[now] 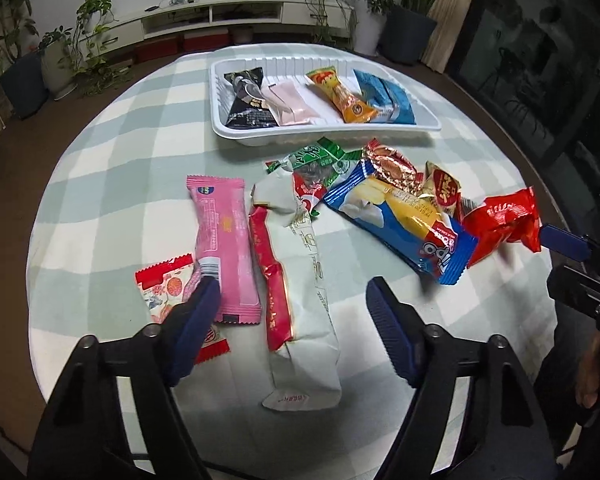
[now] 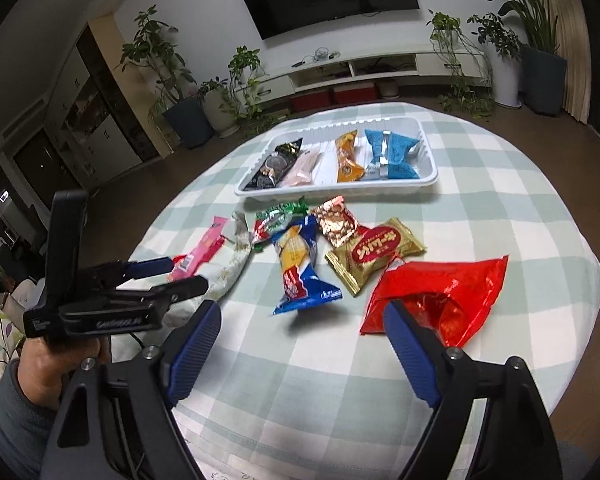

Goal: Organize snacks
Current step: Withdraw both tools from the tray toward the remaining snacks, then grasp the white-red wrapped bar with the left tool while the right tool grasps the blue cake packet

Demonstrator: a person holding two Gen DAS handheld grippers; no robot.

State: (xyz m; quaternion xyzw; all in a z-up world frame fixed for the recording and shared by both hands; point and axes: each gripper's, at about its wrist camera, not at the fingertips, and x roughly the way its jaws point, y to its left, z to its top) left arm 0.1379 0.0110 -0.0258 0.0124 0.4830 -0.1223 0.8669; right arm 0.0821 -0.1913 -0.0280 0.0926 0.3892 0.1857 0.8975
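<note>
Four wrapped snacks lie in the white plastic tray (image 1: 260,138) at upper centre; roughly nine remain scattered on the checked desk (image 1: 112,184). Both tongs, left (image 1: 292,312) and right (image 2: 300,332), are released.

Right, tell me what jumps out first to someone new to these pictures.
The scatter of bright snack packets across the checked tablecloth, above all the shiny red packet right before the open right hand-held gripper. Behind them, the white tray already holds four packets in a row.
</note>
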